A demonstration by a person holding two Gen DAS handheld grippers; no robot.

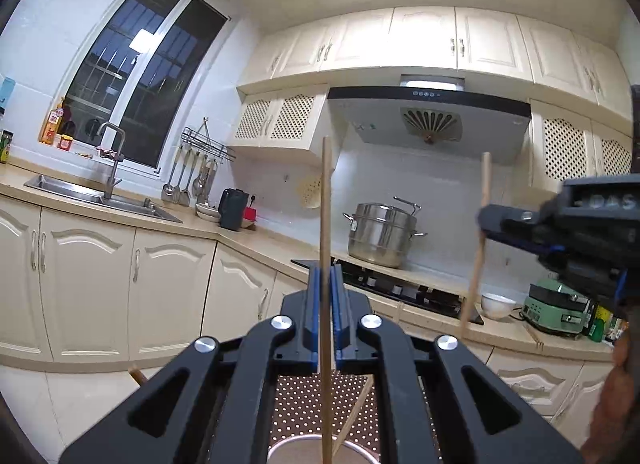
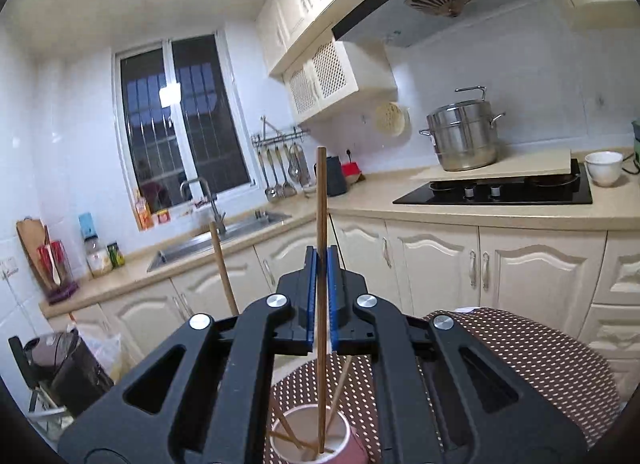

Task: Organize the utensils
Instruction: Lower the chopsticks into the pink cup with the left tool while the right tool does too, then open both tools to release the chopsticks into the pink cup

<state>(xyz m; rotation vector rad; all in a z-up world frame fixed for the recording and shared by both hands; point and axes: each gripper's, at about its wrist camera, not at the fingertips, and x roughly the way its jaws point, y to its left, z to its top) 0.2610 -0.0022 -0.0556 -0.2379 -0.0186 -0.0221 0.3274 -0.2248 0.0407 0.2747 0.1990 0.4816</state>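
Observation:
My left gripper (image 1: 328,276) is shut on a wooden chopstick (image 1: 326,200) that stands upright, its lower end dipping toward a cup's rim (image 1: 280,450) below. In the same view my right gripper (image 1: 483,221) comes in from the right, shut on a second chopstick (image 1: 474,272). In the right wrist view the right gripper (image 2: 321,254) clamps that upright chopstick (image 2: 321,200). Its lower end sits inside a pink paper cup (image 2: 352,444) holding several other chopsticks. The left gripper's chopstick (image 2: 223,268) shows to the left, its gripper out of frame.
The cup stands on a round table with a brown dotted cover (image 2: 520,348). Behind are a counter with a black hob (image 2: 492,188), a steel pot (image 2: 464,136), a white bowl (image 2: 604,168), a sink (image 2: 224,236) and hanging ladles (image 2: 280,176). A bin (image 2: 68,368) stands at lower left.

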